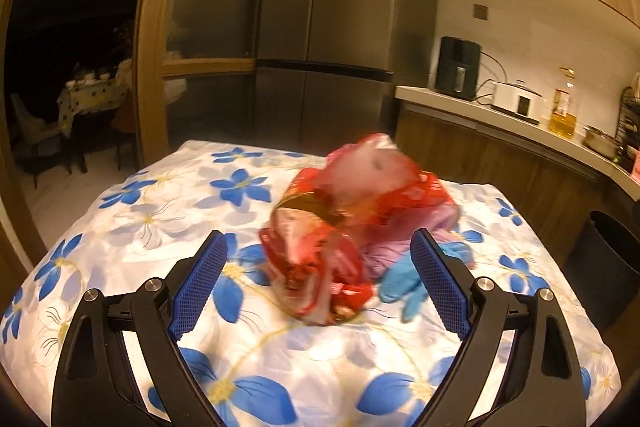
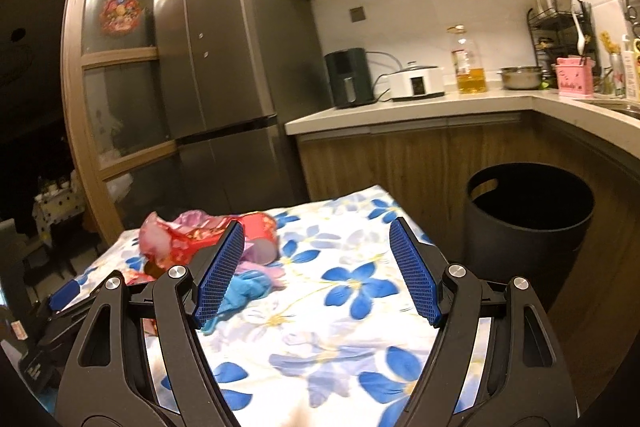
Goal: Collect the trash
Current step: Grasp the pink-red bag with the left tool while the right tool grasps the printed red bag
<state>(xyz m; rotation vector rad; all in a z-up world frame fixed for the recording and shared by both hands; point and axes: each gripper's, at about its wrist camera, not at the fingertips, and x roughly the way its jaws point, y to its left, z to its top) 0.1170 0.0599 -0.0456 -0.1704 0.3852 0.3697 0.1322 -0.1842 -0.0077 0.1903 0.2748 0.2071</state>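
Trash pile (image 1: 352, 227): I see it heaped near the middle of the flower-print cloth (image 1: 132, 227), toward the far edge; nothing lifted yet.
Step in hand: approach; I judge the first pickup not yet begun.
Left gripper (image 1: 320, 283): released, jaws wide, the red wrapper bundle (image 1: 320, 267) framed between them but not pressed.
Right gripper (image 2: 316, 271): released, empty, aimed at bare cloth by the right edge.
Bin (image 2: 528, 227): black, open-topped, on the floor just off the table's right edge.
Next move: I'd need to push the left jaws around the wrapper bundle, clench, then carry it to the bin.
Count: one red wrapper bundle, one blue glove (image 1: 404, 287), one pinkish-purple crumple (image 1: 384, 251); blur may hide more. One bin, two grippers.
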